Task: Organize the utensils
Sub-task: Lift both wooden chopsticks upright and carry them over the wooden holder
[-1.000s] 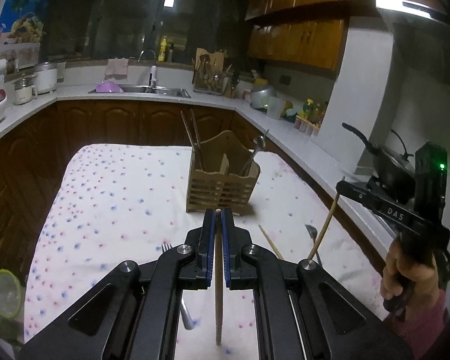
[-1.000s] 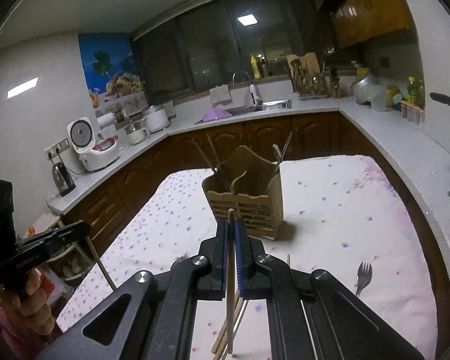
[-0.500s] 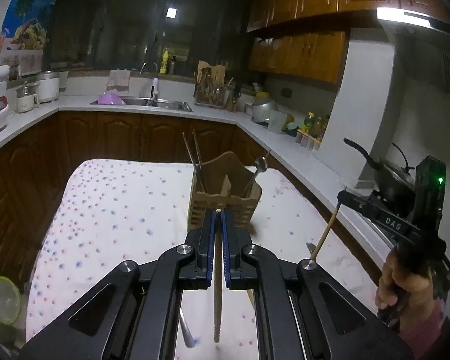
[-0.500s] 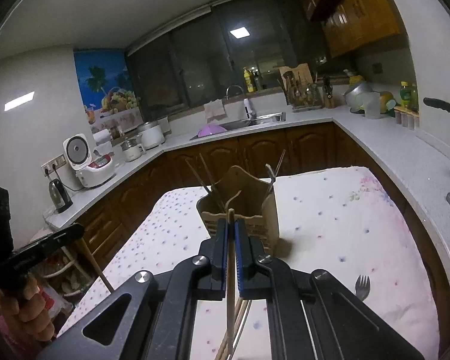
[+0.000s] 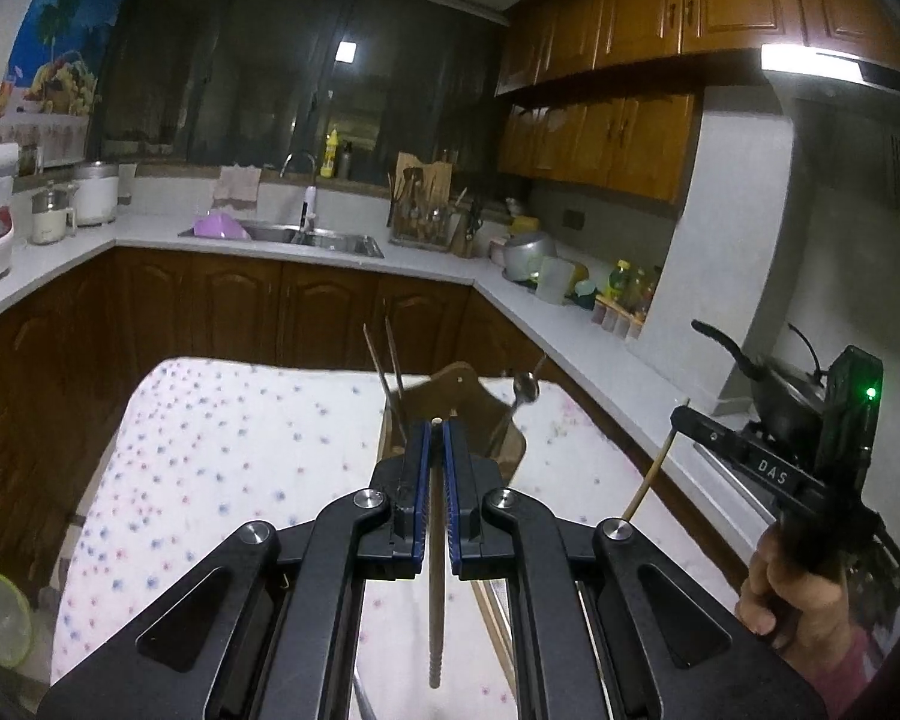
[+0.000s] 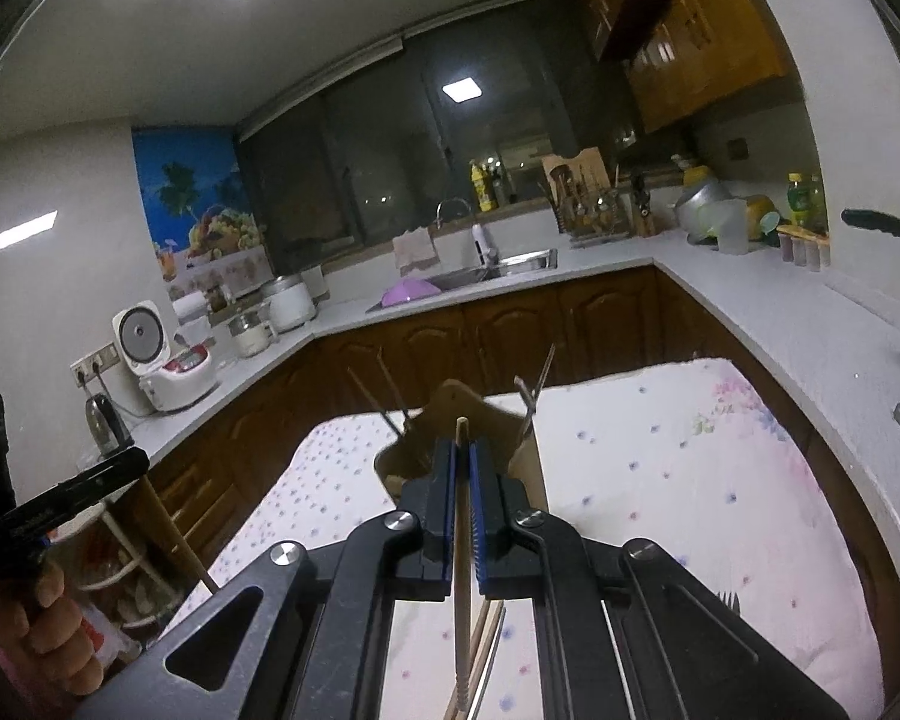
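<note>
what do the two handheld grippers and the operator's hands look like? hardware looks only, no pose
Both grippers, left and right, are matte black, with angular linkage arms, silver pivot bolts and blue-edged ribbed finger pads. Seen from the left wrist, the right unit's black body bears white "DAS" lettering and a green LED. The hand gripping it is bare, with a pink sleeve at the wrist. No cables visible.
</note>
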Action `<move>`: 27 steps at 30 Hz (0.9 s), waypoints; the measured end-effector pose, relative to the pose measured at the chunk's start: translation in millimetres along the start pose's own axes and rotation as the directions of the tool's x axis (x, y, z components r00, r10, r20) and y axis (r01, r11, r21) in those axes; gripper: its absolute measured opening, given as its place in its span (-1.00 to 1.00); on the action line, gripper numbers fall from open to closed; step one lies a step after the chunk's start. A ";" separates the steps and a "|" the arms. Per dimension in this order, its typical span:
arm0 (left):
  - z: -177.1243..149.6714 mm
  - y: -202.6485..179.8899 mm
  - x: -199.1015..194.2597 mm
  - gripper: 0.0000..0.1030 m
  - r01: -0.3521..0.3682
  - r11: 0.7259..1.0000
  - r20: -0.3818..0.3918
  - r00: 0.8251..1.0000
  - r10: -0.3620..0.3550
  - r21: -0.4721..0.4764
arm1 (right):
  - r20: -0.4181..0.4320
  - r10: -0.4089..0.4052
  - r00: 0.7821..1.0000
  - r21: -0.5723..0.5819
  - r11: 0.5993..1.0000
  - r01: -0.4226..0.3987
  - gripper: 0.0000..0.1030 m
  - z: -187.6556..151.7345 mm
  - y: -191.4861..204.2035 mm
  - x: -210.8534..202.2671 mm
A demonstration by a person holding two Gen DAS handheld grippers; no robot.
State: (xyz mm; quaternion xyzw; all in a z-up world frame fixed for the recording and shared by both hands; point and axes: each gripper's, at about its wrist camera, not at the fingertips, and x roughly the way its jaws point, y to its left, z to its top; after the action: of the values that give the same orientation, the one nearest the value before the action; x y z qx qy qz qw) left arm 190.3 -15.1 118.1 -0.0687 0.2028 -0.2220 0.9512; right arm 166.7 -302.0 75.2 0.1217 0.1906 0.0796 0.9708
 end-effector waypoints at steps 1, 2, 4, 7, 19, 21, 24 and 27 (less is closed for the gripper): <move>3.3 0.2 1.5 -0.93 -0.002 1.000 0.007 1.000 0.002 0.003 | 0.006 0.000 1.000 0.001 1.000 0.000 -0.91 2.4 0.0 1.6; 8.7 -0.1 4.0 -0.93 -0.006 1.000 0.019 1.000 0.005 0.007 | 0.013 -0.001 1.000 0.003 1.000 0.001 -0.91 6.4 -0.3 4.1; 16.0 -0.1 6.4 -0.93 -0.007 1.000 0.036 0.999 0.006 0.012 | 0.031 -0.003 1.000 0.006 1.000 0.003 -0.91 14.1 -0.6 8.4; 29.8 0.7 13.3 -0.93 -0.006 1.000 0.066 0.998 0.006 0.015 | 0.066 -0.011 0.998 0.009 1.000 0.010 -0.91 26.8 -1.6 14.3; 82.2 9.9 54.6 -0.93 -0.019 1.000 0.175 0.984 0.021 -0.010 | 0.198 -0.040 0.979 0.018 0.999 0.037 -0.91 72.9 -8.7 45.9; 89.4 12.4 65.3 -0.93 -0.032 0.999 0.190 0.981 0.035 -0.016 | 0.214 -0.047 0.976 0.014 0.999 0.045 -0.91 76.4 -9.2 52.4; 98.6 17.5 81.7 -0.93 -0.039 0.999 0.202 0.978 0.044 -0.026 | 0.231 -0.054 0.972 0.007 0.999 0.054 -0.91 80.7 -10.2 64.5; 106.1 23.4 96.9 -0.93 -0.044 0.998 0.212 0.976 0.052 -0.042 | 0.235 -0.058 0.970 0.011 0.998 0.057 -0.91 84.6 -13.8 79.3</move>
State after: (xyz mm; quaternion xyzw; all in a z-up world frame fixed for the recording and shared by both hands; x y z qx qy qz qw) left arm 323.1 -33.5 174.8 -0.1048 0.1056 -0.1867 0.9711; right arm 273.6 -316.7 119.7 0.1268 0.0777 0.0361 0.9882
